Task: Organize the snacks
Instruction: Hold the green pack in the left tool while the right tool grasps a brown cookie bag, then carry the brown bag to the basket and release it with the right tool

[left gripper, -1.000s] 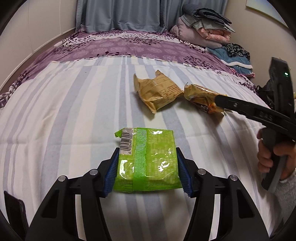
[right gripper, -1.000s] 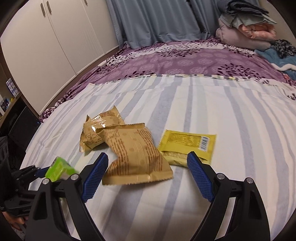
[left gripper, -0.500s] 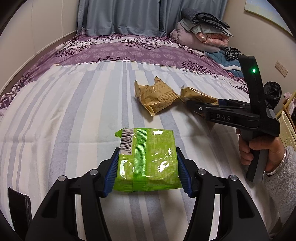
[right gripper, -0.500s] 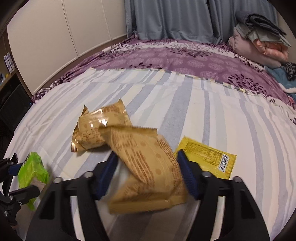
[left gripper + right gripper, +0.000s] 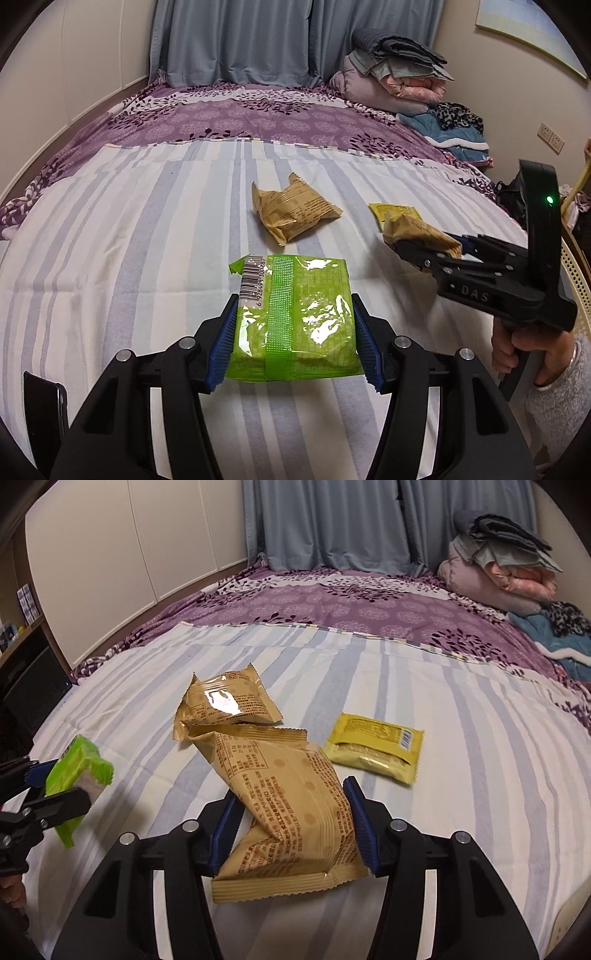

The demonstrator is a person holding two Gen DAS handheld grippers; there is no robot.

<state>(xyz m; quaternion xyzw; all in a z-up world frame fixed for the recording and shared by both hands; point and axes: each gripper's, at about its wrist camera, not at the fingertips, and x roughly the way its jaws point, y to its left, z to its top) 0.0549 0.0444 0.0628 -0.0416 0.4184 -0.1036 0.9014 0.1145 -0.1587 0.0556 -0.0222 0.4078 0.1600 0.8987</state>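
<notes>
Claws (image 5: 291, 343) (image 5: 291, 823) pinch glossy green (image 5: 291, 317), crinkled tan packets (image 5: 291, 812).

Black tongs (image 5: 295, 350) with ribbed blue pads, silver screws, "DAS" lettering; fuzzy grey sleeve (image 5: 554, 410).

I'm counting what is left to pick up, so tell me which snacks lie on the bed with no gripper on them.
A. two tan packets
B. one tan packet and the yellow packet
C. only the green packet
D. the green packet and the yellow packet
B: one tan packet and the yellow packet lie loose on the striped sheet, while the grippers clamp the green packet and the other tan packet.
</notes>
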